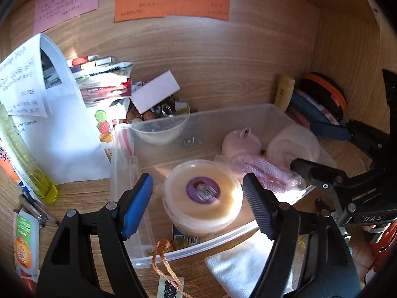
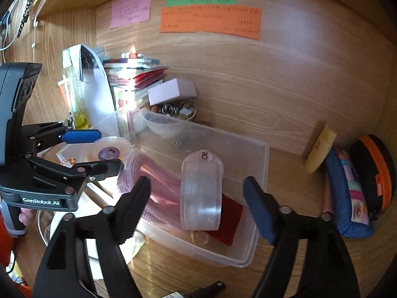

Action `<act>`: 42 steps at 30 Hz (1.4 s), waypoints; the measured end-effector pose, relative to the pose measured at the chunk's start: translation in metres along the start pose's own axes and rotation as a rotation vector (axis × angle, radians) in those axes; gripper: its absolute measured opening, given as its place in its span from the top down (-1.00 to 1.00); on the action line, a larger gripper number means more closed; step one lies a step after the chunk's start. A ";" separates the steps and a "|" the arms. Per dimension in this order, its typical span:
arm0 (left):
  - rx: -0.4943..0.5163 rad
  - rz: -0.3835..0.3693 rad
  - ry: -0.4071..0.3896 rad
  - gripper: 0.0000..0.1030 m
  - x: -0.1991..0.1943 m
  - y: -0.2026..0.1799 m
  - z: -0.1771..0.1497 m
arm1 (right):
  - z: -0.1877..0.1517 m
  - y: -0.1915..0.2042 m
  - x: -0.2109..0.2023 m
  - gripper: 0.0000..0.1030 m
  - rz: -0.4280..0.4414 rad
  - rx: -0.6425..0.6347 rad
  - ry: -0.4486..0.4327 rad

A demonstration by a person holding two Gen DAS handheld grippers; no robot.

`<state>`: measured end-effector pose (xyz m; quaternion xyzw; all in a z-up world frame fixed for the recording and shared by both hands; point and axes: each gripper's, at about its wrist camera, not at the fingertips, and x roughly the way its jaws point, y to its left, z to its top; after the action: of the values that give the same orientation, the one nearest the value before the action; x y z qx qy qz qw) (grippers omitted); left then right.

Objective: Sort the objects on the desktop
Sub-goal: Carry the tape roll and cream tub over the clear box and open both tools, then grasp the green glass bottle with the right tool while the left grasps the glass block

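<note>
The wooden desk (image 1: 248,74) is carrying a clear plastic box (image 2: 258,238). Inside it a round tub (image 1: 202,195) is lying beside a clear tape roll (image 2: 201,193). The left tongs (image 1: 198,206) are standing open around the tub without touching it, and the right tongs (image 2: 196,193) are standing open around the roll.

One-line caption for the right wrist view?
Right gripper open above a clear bin holding a tape roll and pink bubble wrap.

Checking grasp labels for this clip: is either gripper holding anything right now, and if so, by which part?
Nothing is held. The left gripper stands open above the round tub; the right gripper is open around the clear tape roll in the clear bin, pads off it.
</note>
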<state>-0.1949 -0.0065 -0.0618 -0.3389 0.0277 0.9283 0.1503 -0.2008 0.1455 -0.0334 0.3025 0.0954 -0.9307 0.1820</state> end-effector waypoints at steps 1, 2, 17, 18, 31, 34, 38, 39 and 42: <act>-0.006 -0.004 -0.005 -0.52 -0.002 0.002 0.000 | 0.000 -0.001 -0.001 -0.56 0.000 0.005 -0.002; -0.009 -0.005 -0.009 -0.56 -0.003 0.002 0.001 | 0.000 -0.002 -0.001 -0.58 0.001 0.010 -0.002; -0.065 0.011 -0.098 -0.89 -0.036 0.020 0.009 | 0.007 -0.021 -0.016 -0.66 0.064 0.114 0.003; -0.070 0.006 -0.100 -0.90 -0.041 0.023 0.008 | 0.007 -0.023 -0.021 -0.66 0.063 0.120 0.000; -0.061 0.095 -0.078 -0.94 -0.082 0.039 -0.026 | -0.025 -0.024 -0.073 -0.87 -0.024 0.079 -0.018; -0.057 0.108 -0.063 -0.94 -0.088 0.038 -0.038 | -0.038 -0.022 -0.081 -0.87 -0.023 0.090 -0.003; -0.052 0.124 -0.040 -0.94 -0.095 0.035 -0.058 | -0.057 -0.014 -0.088 -0.87 -0.018 0.086 0.014; -0.054 0.124 -0.033 -0.94 -0.096 0.034 -0.062 | -0.062 -0.012 -0.090 -0.87 -0.020 0.084 0.016; -0.059 0.126 -0.005 -0.94 -0.097 0.032 -0.076 | -0.076 -0.003 -0.093 -0.87 -0.025 0.078 0.027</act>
<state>-0.0867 -0.0738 -0.0598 -0.3384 0.0213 0.9372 0.0817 -0.0916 0.1965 -0.0382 0.3208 0.0654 -0.9317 0.1574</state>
